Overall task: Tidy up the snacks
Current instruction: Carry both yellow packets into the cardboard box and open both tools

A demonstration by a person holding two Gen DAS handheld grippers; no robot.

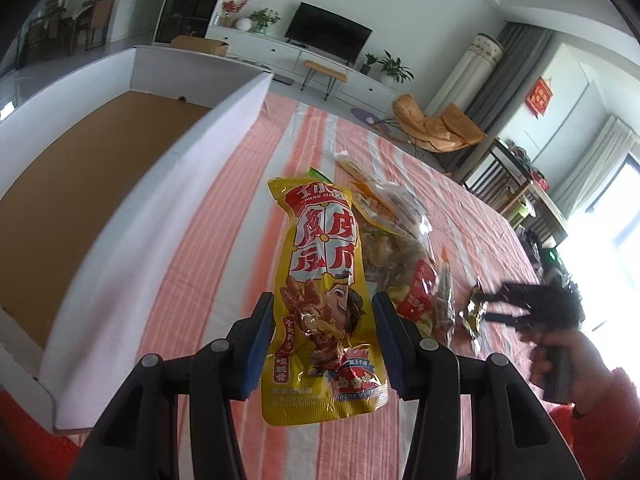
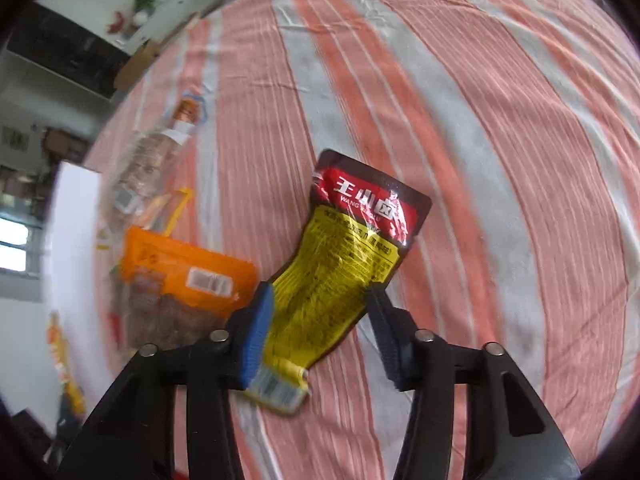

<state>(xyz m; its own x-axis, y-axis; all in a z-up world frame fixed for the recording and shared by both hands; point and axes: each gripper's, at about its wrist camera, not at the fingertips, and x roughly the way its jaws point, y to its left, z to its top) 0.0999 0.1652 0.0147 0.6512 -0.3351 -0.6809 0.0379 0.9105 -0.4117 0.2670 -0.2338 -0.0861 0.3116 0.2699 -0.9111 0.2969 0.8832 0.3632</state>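
My left gripper (image 1: 324, 344) is shut on a yellow snack packet (image 1: 320, 264) with red characters, held up above the striped tablecloth (image 1: 208, 248). To its left stands a big white box (image 1: 224, 128) with a brown cardboard floor. At the right, blurred, a hand holds my right gripper (image 1: 491, 307), tips at a crumpled gold packet (image 1: 474, 314). In the right wrist view, my right gripper (image 2: 320, 332) points down at a yellow packet with a red-and-black top (image 2: 344, 264) lying between its fingers. The blue left pad (image 2: 260, 324) touches it; the right one stands slightly off.
A heap of snack bags (image 1: 400, 240) lies on the cloth beyond the held packet. In the right wrist view an orange packet (image 2: 188, 276) and a clear bag of biscuits (image 2: 148, 160) lie left of the gripper, near the white box wall (image 2: 76, 220). Striped cloth (image 2: 500, 160) stretches right.
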